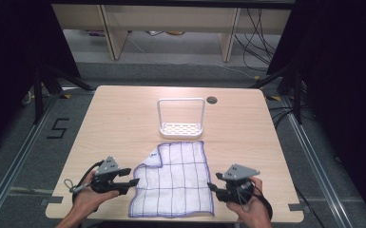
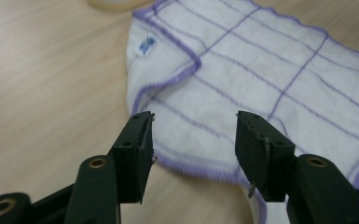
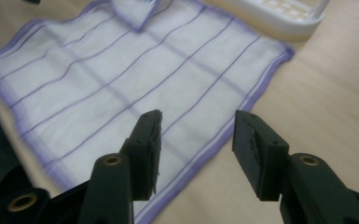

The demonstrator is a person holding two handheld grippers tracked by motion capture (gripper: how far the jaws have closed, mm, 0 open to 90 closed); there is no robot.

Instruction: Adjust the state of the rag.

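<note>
The checked cloth lies flat on the table near its front edge, between the left gripper and right gripper, whose jaws gape wide over its side hems, holding nothing.

Lab-like recording room, light wooden table framed by black curtains, aluminium floor rails, loose cables seen behind, number 5 marked on grey floor.

Light wood table w/ a round cable hole near far edge. White rack stands mid-table. White cloth w/ purple grid lies flat just in front, far-left corner folded over.
</note>
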